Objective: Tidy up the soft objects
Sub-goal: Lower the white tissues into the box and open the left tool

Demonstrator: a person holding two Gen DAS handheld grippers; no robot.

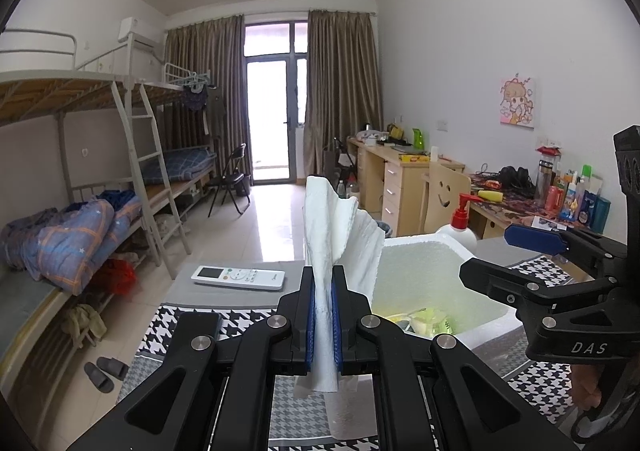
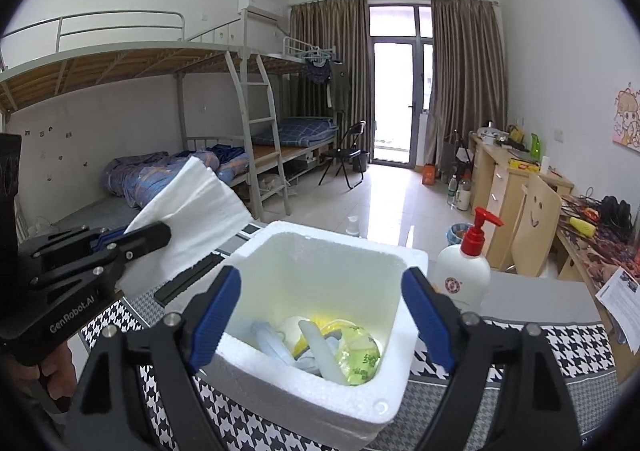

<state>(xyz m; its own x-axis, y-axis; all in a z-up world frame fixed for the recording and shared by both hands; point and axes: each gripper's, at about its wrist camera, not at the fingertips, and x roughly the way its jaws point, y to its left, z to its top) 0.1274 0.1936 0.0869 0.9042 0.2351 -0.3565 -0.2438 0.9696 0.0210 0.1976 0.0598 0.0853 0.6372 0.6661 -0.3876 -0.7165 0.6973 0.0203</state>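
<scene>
A white paper towel (image 1: 340, 235) stands upright between the blue pads of my left gripper (image 1: 323, 315), which is shut on it. In the right wrist view the same towel (image 2: 196, 207) fans out from the left gripper (image 2: 134, 239), held up to the left of a white foam box (image 2: 304, 391). Inside the box lie soft packets (image 2: 352, 355) in yellow-green, white and pale blue. My right gripper (image 2: 322, 279) is open, its blue pads spread wide over the box's near rim with nothing between them. It also shows in the left wrist view as the right gripper (image 1: 496, 257) above the foam box (image 1: 420, 251).
A white pump bottle with a red top (image 2: 464, 271) stands just right of the box. A white remote control (image 1: 238, 277) lies at the far left of the table on the houndstooth cloth (image 1: 176, 327). Papers (image 2: 618, 299) lie at the right edge; bunk beds and desks stand behind.
</scene>
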